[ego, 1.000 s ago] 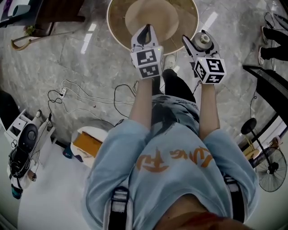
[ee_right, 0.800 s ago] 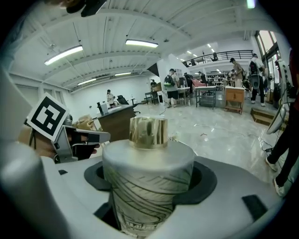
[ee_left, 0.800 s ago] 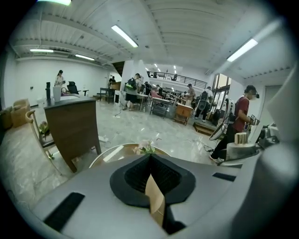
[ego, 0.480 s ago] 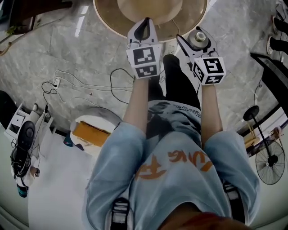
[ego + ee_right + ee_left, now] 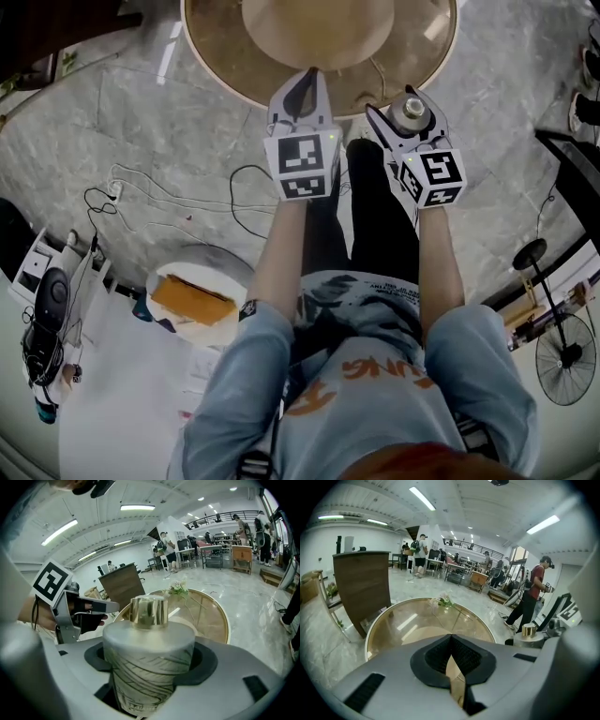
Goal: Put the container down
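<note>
The container (image 5: 147, 663) is a pale cylinder with line patterns and a gold cap (image 5: 148, 612). My right gripper (image 5: 149, 667) is shut on it, jaws pressed on both sides. In the head view the container (image 5: 413, 110) sits in the right gripper (image 5: 409, 117), just at the near rim of the round glass-topped table (image 5: 225, 70). My left gripper (image 5: 302, 92) is beside it to the left, over the table's near edge, jaws closed with nothing between them. In the left gripper view the left gripper (image 5: 451, 651) faces the table (image 5: 389, 620), with the container (image 5: 528, 634) at right.
A small flower sprig (image 5: 178, 588) lies on the far side of the glass table. A brown wooden panel (image 5: 362, 585) stands left of the table. Cables (image 5: 159, 197) trail on the marble floor; a fan (image 5: 562, 352) and a dark stand are at right. People stand far off.
Both grippers and the person have moved forward toward the round table; the table now fills more of the top of the head view. The right gripper still holds the container.
</note>
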Demonstrator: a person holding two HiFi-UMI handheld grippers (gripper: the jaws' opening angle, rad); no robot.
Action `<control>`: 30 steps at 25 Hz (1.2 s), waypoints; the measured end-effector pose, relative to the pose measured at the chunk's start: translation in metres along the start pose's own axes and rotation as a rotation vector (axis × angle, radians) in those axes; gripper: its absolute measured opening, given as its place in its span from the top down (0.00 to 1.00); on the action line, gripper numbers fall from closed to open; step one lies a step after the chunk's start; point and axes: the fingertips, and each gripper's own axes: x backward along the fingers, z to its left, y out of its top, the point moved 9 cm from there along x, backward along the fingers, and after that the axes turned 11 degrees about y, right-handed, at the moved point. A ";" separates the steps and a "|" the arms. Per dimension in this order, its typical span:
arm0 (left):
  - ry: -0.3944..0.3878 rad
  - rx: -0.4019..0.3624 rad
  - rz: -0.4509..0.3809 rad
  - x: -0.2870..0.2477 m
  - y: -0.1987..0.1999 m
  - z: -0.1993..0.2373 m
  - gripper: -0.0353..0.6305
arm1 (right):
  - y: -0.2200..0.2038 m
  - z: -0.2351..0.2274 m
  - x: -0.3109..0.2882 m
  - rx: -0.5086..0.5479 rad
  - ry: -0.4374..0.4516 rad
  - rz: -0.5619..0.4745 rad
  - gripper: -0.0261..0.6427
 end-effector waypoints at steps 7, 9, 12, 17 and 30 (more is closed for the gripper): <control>-0.025 -0.012 0.014 -0.038 -0.020 0.003 0.91 | -0.026 -0.016 -0.040 0.001 0.011 0.016 0.42; -0.030 -0.017 0.024 -0.048 -0.024 0.005 0.91 | -0.030 -0.025 -0.054 0.006 0.020 0.021 0.42; -0.028 -0.041 0.022 -0.062 -0.027 0.010 0.91 | -0.029 -0.039 -0.075 0.017 0.029 0.021 0.42; -0.013 -0.052 0.000 -0.074 -0.021 0.017 0.91 | -0.011 -0.063 -0.102 0.074 0.016 0.020 0.42; 0.014 0.006 0.017 -0.115 -0.005 0.035 0.91 | 0.056 -0.136 -0.178 0.162 -0.031 -0.047 0.42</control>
